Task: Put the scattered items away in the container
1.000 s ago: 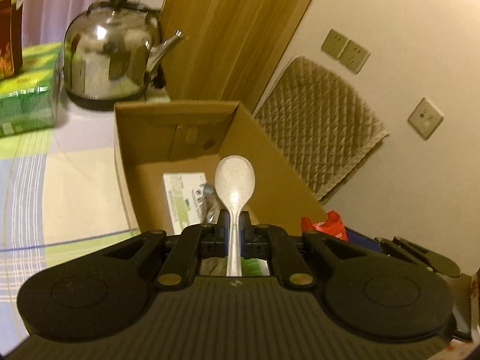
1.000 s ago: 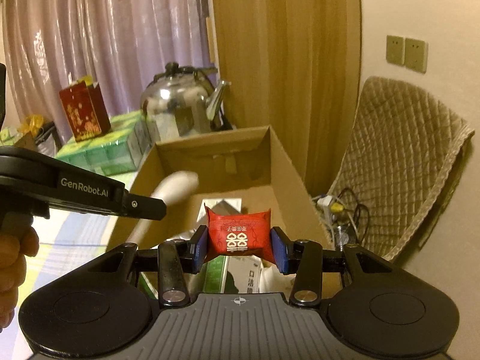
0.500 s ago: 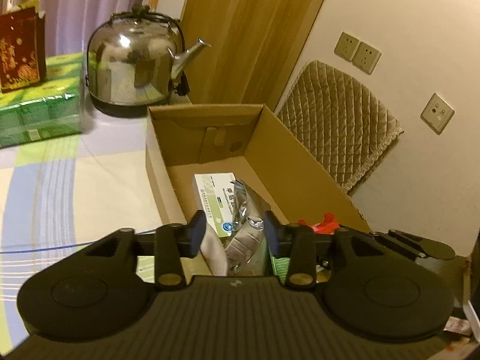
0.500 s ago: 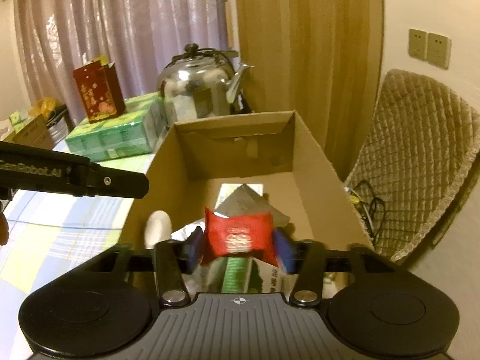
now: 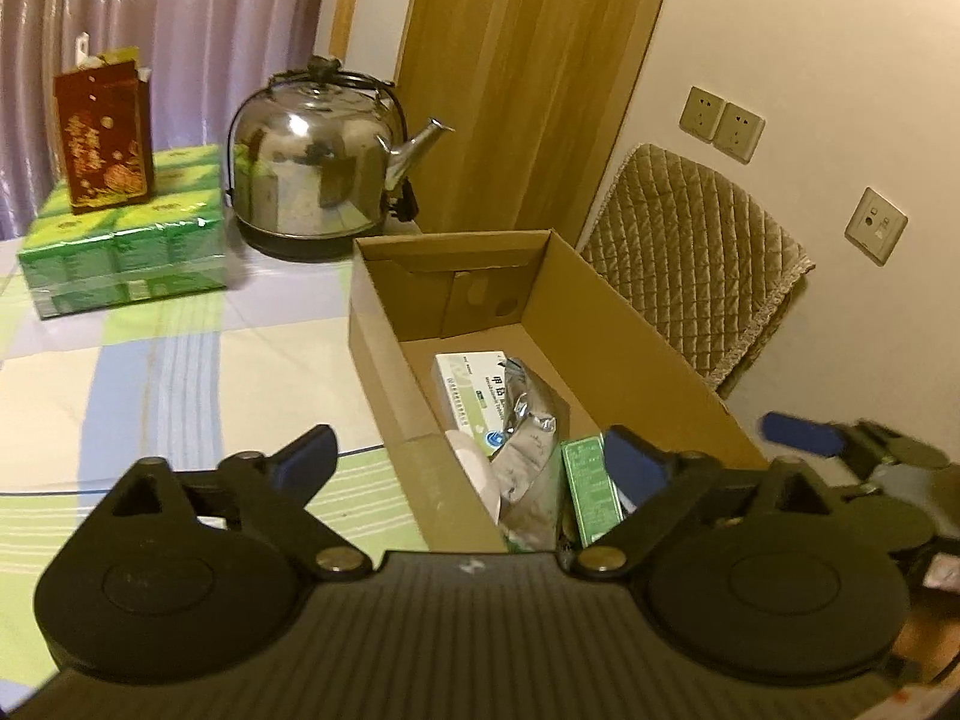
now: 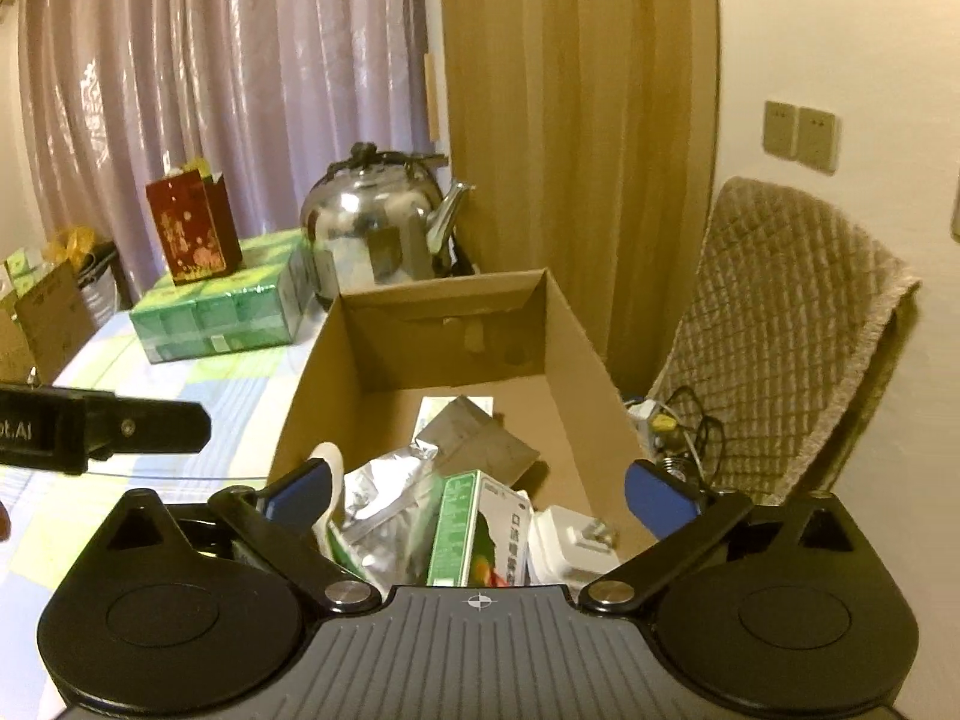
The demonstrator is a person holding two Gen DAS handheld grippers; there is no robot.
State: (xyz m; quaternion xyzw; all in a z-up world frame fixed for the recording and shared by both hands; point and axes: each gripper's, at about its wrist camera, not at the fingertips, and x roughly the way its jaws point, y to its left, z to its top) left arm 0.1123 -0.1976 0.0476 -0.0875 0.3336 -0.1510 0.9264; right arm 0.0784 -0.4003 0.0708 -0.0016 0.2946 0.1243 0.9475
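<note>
Both grippers, left & right, tilted down over cardboard box, fingers opening wide, empty.

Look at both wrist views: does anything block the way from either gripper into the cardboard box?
Nothing visible does. The cardboard box has no lid, and both the left gripper and right gripper hang at its near end, jaws opening and empty, with only the items already inside, such as the silver pouch, below.
</note>
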